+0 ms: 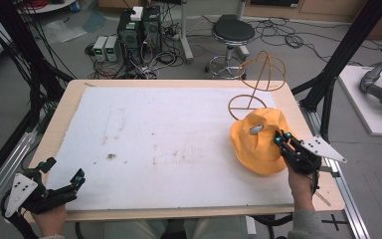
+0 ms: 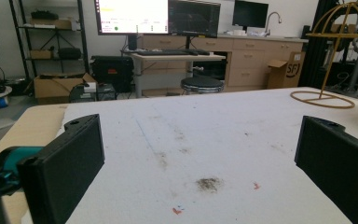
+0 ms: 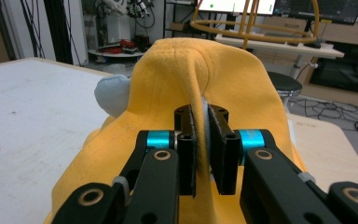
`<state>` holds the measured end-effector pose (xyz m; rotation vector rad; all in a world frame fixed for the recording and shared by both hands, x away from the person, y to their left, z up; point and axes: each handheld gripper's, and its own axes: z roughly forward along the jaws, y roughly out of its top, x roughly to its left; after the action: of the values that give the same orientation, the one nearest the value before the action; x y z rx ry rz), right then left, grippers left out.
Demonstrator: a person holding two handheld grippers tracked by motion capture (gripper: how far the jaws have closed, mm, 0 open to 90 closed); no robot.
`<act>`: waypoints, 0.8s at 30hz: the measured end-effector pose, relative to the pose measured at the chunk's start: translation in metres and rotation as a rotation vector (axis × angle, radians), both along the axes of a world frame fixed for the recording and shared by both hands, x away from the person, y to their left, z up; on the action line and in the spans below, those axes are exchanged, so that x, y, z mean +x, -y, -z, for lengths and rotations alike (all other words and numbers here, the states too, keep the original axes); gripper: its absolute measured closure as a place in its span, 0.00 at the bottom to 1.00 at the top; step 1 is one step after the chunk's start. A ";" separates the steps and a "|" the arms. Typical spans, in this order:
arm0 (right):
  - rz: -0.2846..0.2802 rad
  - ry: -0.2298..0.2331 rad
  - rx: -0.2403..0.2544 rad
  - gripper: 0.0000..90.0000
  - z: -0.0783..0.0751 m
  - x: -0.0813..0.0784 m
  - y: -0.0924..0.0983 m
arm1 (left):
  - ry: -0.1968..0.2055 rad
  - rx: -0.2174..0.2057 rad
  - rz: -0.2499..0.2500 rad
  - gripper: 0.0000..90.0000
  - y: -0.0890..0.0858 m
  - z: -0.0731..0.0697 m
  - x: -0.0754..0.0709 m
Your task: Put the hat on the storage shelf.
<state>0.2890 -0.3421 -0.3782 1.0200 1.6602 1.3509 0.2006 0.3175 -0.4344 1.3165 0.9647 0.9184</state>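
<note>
Just one yellow hat (image 1: 256, 142), one stand (image 1: 255, 84).

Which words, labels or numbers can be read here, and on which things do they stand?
"SF", then a cut-off stroke: cardboard box by the cabinets, left gripper view.
Monitors: screen text too small to read.
Yellow hat, stand, table: no text.

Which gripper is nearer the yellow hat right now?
The right. The right gripper is shut on a pinched fold of the yellow hat at the table's right side. The left gripper rests open at the near left corner, far from it.
</note>
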 end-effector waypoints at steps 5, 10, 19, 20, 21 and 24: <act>-0.010 0.049 0.005 0.92 -0.017 -0.007 -0.003 | -0.002 -0.003 -0.003 0.02 -0.001 0.000 0.000; -0.010 0.080 0.026 0.92 -0.028 -0.011 -0.005 | -0.005 -0.002 -0.004 0.02 -0.001 0.000 0.000; 0.003 0.135 0.025 0.93 -0.051 -0.012 -0.007 | -0.005 -0.008 -0.017 0.02 -0.004 0.001 -0.001; 0.004 0.144 0.019 0.93 -0.054 -0.012 -0.007 | -0.005 -0.009 -0.017 0.02 -0.004 0.001 -0.001; 0.004 0.144 0.019 0.93 -0.054 -0.012 -0.007 | -0.006 -0.009 -0.018 0.02 -0.004 0.001 -0.001; 0.005 0.171 0.025 0.93 -0.064 -0.012 -0.009 | -0.005 -0.009 -0.019 0.02 -0.005 0.001 -0.002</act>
<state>0.2766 -0.3329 -0.3146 0.8951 1.5165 1.4177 0.1990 0.3222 -0.4350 1.3047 0.9850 0.9245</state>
